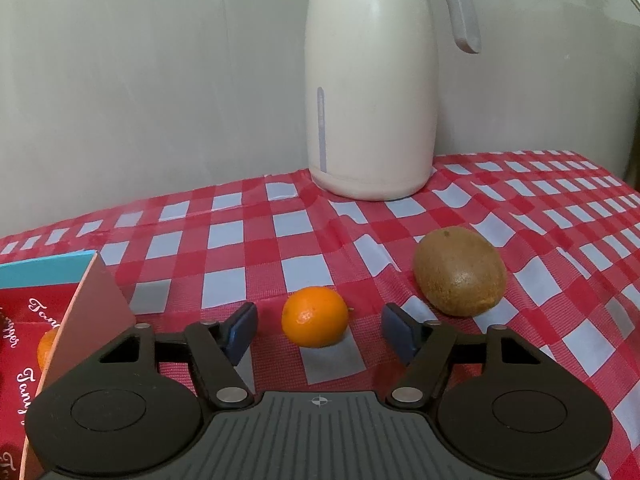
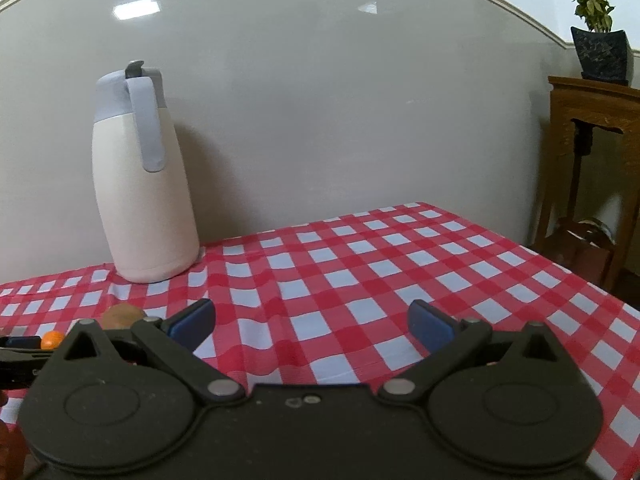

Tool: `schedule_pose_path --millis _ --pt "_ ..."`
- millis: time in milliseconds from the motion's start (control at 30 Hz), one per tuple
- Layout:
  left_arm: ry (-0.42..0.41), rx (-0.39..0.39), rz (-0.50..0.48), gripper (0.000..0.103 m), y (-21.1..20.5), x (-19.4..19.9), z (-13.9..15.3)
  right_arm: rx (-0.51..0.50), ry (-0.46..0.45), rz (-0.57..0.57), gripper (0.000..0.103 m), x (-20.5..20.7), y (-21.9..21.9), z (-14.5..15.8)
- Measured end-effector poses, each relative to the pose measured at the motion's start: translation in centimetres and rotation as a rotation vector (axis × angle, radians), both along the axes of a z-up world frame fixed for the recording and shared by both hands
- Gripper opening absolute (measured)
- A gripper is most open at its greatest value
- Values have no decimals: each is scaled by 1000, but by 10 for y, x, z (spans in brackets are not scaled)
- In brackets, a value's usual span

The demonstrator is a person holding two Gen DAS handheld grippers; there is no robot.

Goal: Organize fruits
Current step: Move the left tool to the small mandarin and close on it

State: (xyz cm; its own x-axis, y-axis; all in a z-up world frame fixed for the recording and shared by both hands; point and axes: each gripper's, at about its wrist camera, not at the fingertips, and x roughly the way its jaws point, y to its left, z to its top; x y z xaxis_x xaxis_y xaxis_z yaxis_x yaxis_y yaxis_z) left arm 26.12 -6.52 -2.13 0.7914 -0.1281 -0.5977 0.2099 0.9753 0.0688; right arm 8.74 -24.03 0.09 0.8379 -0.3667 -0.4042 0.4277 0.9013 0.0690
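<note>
**Small orange lined up, kiwi waiting**

A red-and-white checked tablecloth (image 1: 360, 240) covers the table against a pale wall, with a cream thermos jug (image 1: 370, 92) at twelve o'clock. My left gripper (image 1: 318, 330) has its jaws spread either side of the small orange (image 1: 315, 317), pads not touching it. The kiwi (image 1: 460, 272) sits at two o'clock. At nine o'clock, a red box (image 1: 24, 332) seems to hold another orange (image 1: 47, 350). My right gripper (image 2: 312, 326) is spread over bare cloth. I judge two fruits remain.

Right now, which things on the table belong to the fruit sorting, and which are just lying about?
Job: mandarin between the open left gripper pads, kiwi, box with another mandarin inside.
Lying about: jug, potted plant, wooden stand.
</note>
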Motion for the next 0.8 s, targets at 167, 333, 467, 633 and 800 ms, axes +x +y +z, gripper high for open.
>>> schedule_pose_path --millis 167,333,467,633,800 --pt "-2 2 2 69 0 0 0 5 20 -30 103 0 -6 -4" --pt "-4 -1 4 65 0 0 -1 17 25 -42 103 0 -10 -5" --pt "-8 2 2 62 -1 0 0 13 33 -40 103 0 -10 -6" --pt "-8 -12 -4 51 -1 -1 0 15 35 -41 103 1 -10 -6" --pt "-9 -24 -7 35 -1 -1 0 19 36 -39 103 1 -11 -6"
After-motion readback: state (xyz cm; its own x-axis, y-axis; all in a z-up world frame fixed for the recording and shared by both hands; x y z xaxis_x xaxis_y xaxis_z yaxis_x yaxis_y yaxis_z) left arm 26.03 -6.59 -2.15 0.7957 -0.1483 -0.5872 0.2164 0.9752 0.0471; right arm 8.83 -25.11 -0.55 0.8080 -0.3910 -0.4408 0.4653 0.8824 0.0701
